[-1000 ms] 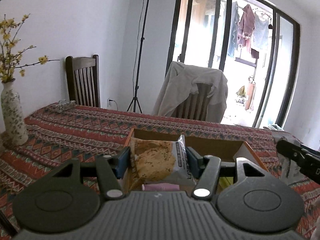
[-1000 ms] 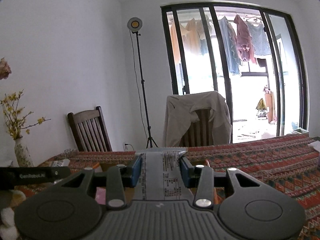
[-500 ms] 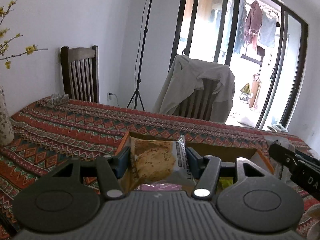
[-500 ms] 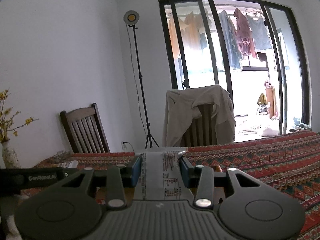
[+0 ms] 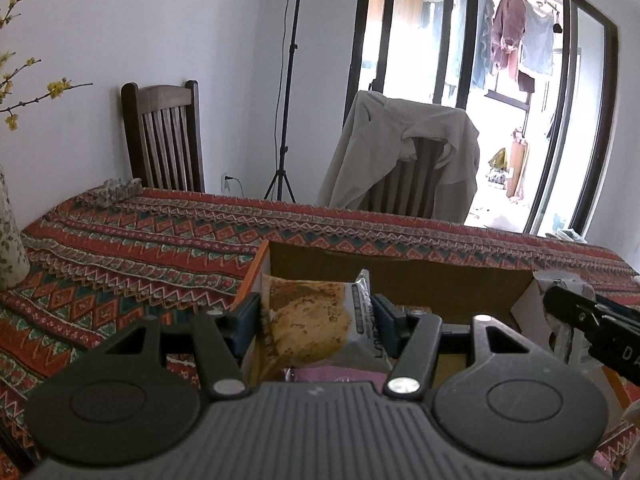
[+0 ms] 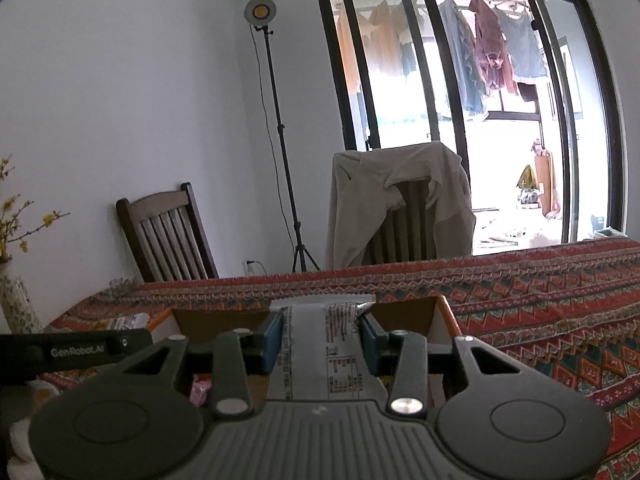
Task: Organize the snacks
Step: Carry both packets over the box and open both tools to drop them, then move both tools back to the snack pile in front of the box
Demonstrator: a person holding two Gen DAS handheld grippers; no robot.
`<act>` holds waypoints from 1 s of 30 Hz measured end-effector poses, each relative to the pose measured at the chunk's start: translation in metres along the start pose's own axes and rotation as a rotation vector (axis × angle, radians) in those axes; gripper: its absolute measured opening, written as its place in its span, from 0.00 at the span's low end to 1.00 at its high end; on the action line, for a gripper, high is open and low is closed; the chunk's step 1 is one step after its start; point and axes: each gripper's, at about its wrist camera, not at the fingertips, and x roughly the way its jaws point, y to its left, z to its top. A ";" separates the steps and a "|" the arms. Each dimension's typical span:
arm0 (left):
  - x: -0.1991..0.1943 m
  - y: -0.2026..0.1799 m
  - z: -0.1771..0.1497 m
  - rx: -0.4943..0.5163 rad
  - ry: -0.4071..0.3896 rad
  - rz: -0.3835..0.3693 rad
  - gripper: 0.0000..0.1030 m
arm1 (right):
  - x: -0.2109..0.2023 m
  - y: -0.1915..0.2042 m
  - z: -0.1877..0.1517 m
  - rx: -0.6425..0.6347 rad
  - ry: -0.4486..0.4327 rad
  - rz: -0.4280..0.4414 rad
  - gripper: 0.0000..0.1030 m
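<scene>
Left tongs [image 5: 316, 320] clamped on a snack packet [image 5: 310, 322], blue pads pressing both its sides. It shows a browned, cookie-like print; the label text at its right edge is too curled to read. Its bottom end is cut off behind the tongs' body.

Right tongs [image 6: 322, 338] clamped on a silver packet [image 6: 320, 344], printed back facing the camera; the print is too small to read and the front is hidden.

Both packets hang over an open cardboard box [image 5: 400, 270] on the table [image 5: 140, 248]. Box interior is mostly hidden by the tongs' bodies. Only scraps show: something pink [image 5: 332, 374] under the left packet, a pink bit [image 6: 198, 392] low in the right view. Cannot tell whether either packet touches the box floor.

In the left view the right tongs' arm cuts in from the right edge, just beside the box's white inner wall [image 5: 528, 308]. In the right view the left tongs' arm, lettered "GenRobot.AI", crosses the lower left. White blurred shapes at the bottom-left corner there: cannot identify.

Edges: orange box rim just left of the left packet; far wall stands behind both. Table past the box is bare patterned cloth up to the far edge, apart from a small unclear item [image 5: 118, 192] at the far left corner and a vase [image 5: 10, 240], half cut off at the frame's left. Two chairs behind, one draped with a jacket [image 5: 404, 152].
</scene>
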 end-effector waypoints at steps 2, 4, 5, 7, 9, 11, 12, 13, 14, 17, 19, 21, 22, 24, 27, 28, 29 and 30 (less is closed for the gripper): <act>-0.001 -0.002 -0.002 0.010 0.002 -0.004 0.59 | 0.000 0.000 -0.001 -0.008 0.004 -0.010 0.39; -0.002 -0.005 -0.003 0.021 0.000 -0.010 0.59 | -0.001 0.000 -0.003 -0.012 0.008 -0.014 0.39; -0.003 -0.005 -0.004 0.025 -0.002 -0.013 0.61 | -0.001 -0.001 -0.003 -0.012 0.011 -0.013 0.39; -0.005 -0.006 -0.005 0.023 -0.008 -0.015 0.65 | -0.002 -0.003 -0.003 -0.008 0.019 -0.013 0.42; -0.007 -0.006 -0.007 0.019 -0.019 -0.021 0.72 | -0.002 -0.005 -0.003 0.003 0.022 -0.015 0.43; -0.009 -0.005 -0.007 0.012 -0.031 -0.024 0.84 | -0.003 -0.008 -0.004 0.015 0.029 -0.008 0.56; -0.011 -0.004 -0.008 0.009 -0.044 -0.025 0.90 | -0.004 -0.008 -0.004 0.020 0.025 -0.009 0.63; -0.013 -0.004 -0.007 0.007 -0.056 -0.021 0.94 | -0.005 -0.008 -0.004 0.020 0.020 -0.013 0.78; -0.015 -0.004 -0.007 0.001 -0.068 -0.017 1.00 | -0.007 -0.008 -0.004 0.018 0.013 -0.017 0.89; -0.019 0.001 -0.006 -0.021 -0.090 -0.025 1.00 | -0.009 -0.008 -0.003 0.020 0.000 -0.027 1.00; -0.020 0.003 -0.005 -0.034 -0.089 -0.030 1.00 | -0.010 -0.009 -0.004 0.018 0.002 -0.037 1.00; -0.020 0.003 -0.005 -0.036 -0.087 -0.027 1.00 | -0.011 -0.009 -0.004 0.021 0.004 -0.040 1.00; -0.020 0.003 -0.005 -0.036 -0.087 -0.026 1.00 | -0.011 -0.010 -0.004 0.022 0.004 -0.039 1.00; -0.020 0.004 -0.005 -0.038 -0.087 -0.026 1.00 | -0.012 -0.010 -0.004 0.022 0.002 -0.042 1.00; -0.022 0.003 -0.005 -0.039 -0.090 -0.027 1.00 | -0.014 -0.010 -0.004 0.019 -0.004 -0.043 1.00; -0.024 0.003 -0.005 -0.040 -0.091 -0.028 1.00 | -0.015 -0.010 -0.003 0.018 -0.006 -0.043 1.00; -0.025 0.003 -0.004 -0.040 -0.093 -0.031 1.00 | -0.016 -0.010 -0.003 0.018 -0.009 -0.043 1.00; -0.027 0.003 -0.003 -0.041 -0.095 -0.036 1.00 | -0.017 -0.010 -0.001 0.019 -0.011 -0.042 1.00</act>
